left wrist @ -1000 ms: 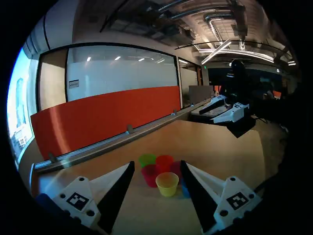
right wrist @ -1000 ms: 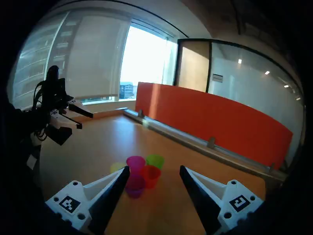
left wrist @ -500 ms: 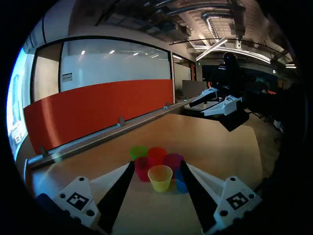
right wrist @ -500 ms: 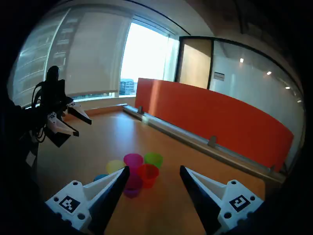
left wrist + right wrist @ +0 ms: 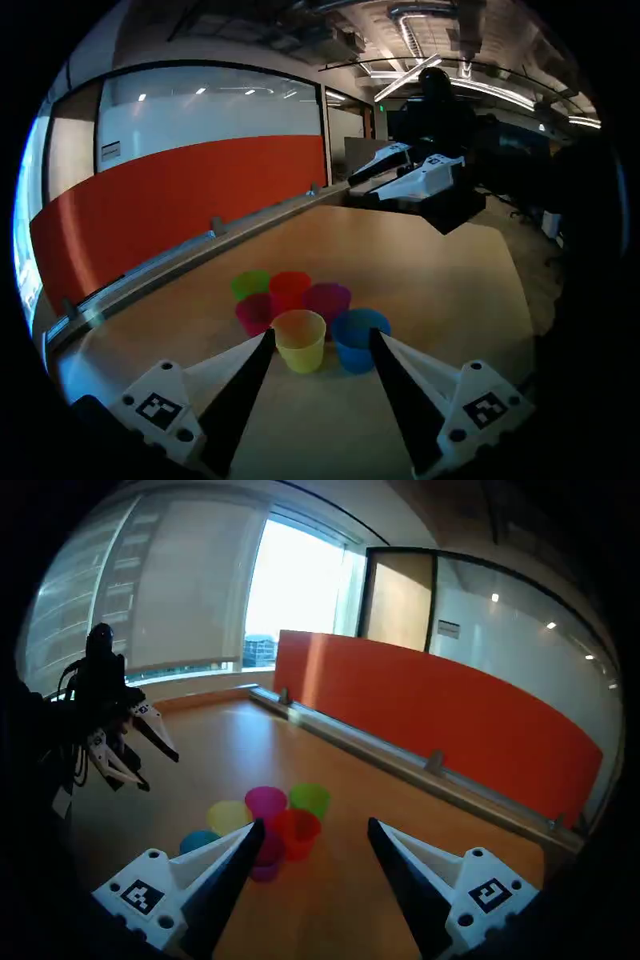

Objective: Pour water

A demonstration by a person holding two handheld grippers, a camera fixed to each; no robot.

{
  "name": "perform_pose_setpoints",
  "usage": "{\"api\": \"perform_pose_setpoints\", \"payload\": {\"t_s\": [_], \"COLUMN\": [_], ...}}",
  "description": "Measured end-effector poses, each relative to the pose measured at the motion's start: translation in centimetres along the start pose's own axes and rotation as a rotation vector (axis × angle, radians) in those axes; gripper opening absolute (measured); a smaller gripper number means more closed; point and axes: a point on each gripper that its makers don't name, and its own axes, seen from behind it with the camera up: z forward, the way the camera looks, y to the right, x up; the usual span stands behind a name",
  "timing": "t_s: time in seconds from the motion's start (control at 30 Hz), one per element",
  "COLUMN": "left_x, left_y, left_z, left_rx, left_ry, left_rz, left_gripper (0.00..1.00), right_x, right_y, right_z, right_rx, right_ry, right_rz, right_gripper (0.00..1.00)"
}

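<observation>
Both claws spread and empty over the desk (image 5: 456, 272), we line up on the huddled plastic cups (image 5: 326, 298): the left claw (image 5: 320, 334) frames the yellow cup (image 5: 299, 340) and blue cup (image 5: 358, 340), likely picking a pourer, while the right claw (image 5: 314, 824) faces the red cup (image 5: 297, 832). Whether any holds water we cannot tell.

Window (image 5: 292, 600) glare, dim interior, fisheye-bent edges

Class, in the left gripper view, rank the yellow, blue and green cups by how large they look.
1. blue cup and yellow cup: alike, nearest the camera.
2. green cup: smallest-looking, but farther and partly hidden.
</observation>
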Motion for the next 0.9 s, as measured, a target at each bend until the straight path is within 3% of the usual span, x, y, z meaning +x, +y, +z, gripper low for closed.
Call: {"api": "perform_pose_setpoints", "payload": {"t_s": [0.2,0.9], "left_x": [-1.5,-4.6], "left_y": [1.0,3.4], "left_z": [1.2,4.2], "left_rx": [-0.027,-0.111], "left_ry": [-0.034,-0.094], "left_rz": [0.021,0.009], "left_gripper": [0.86,0.86], "right_x": [-0.3,-1.6], "right_y": [0.1,0.9], "right_z": [0.6,1.8], "right_rx": [0.004,0.007], "right_ry": [-0.005,-0.026], "right_rz": [0.0,0.0], "right_gripper": [1.0,1.0]}}
